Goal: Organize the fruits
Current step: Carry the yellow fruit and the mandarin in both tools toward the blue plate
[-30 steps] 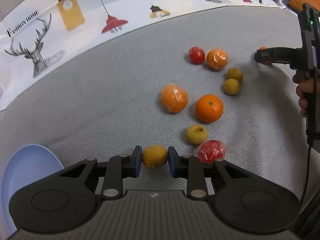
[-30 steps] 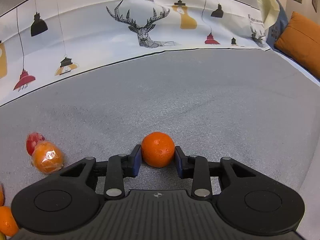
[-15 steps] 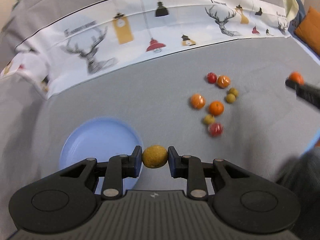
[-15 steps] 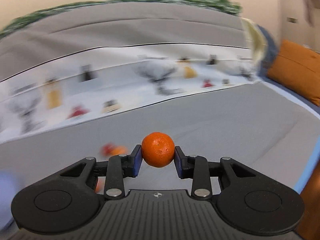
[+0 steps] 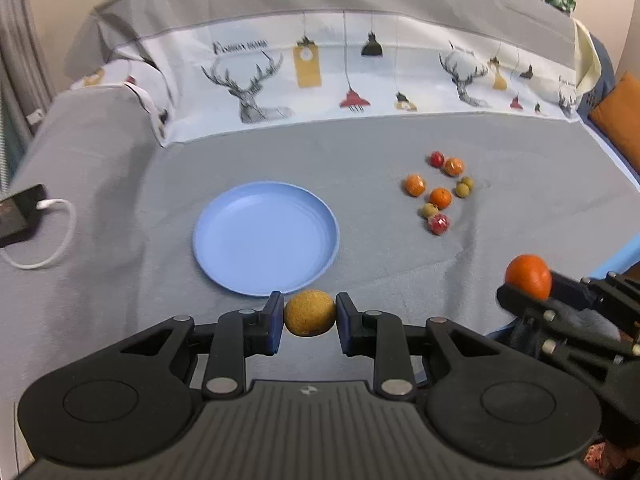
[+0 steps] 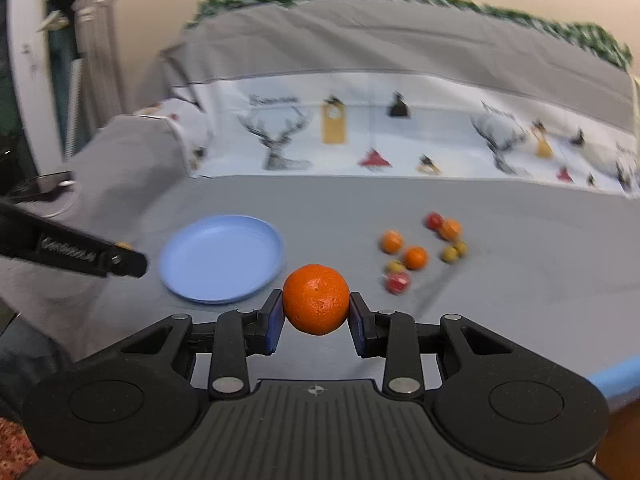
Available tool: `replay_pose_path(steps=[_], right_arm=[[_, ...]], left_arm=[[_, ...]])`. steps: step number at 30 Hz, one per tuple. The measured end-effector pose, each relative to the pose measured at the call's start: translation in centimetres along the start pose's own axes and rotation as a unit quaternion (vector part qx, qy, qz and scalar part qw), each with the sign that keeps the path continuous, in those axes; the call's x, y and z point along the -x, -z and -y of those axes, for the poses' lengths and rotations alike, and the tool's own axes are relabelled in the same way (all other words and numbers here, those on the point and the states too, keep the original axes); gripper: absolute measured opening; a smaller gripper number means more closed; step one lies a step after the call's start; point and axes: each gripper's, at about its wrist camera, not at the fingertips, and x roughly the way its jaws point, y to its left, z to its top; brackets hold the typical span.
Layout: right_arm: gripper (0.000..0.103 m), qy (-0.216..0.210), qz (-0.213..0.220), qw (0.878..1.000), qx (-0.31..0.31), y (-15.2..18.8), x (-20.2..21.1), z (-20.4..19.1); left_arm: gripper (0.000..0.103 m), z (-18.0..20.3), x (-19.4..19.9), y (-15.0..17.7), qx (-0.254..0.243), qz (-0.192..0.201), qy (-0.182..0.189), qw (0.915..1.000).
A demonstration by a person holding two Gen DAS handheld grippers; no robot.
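My left gripper point(image 5: 309, 314) is shut on a small yellow-brown fruit point(image 5: 309, 312), held in the air just in front of the near rim of the blue plate point(image 5: 224, 248). My right gripper point(image 6: 316, 312) is shut on an orange point(image 6: 316, 298), held above the grey cloth, to the right of the plate point(image 6: 188, 276). The orange also shows at the right of the left wrist view point(image 5: 528, 276). Several loose fruits point(image 5: 440, 197) lie in a cluster on the cloth to the right of the plate; the same cluster point(image 6: 416, 257) is blurred in the right wrist view.
A grey cloth point(image 5: 380, 144) covers the surface, with a white printed cloth point(image 5: 360, 76) along the back. A black device with a white cable point(image 5: 24, 216) lies at the far left. An orange cushion point(image 5: 620, 120) sits at the far right.
Both grippers have lifted and pulled back from the fruit cluster with their fruits. The plate has come fully into view and the cluster now looks smaller and farther away.
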Motion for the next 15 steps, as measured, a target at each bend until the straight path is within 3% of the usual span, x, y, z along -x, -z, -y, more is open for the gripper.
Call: replay_pose_path(steps=[7, 15], right_arm=[[0.035, -0.028, 0.011, 0.998, 0.059, 0.4, 1.6, -3.2], [0.035, -0.034, 0.012, 0.997, 0.064, 0.7, 1.6, -3.3]], left_arm=[[0.030, -1.6, 2.9, 1.4, 0.029, 0.027, -0.007, 0.9992], [0.030, -2.0, 3.2, 1.5, 0.037, 0.030, -0.013, 0.9988]])
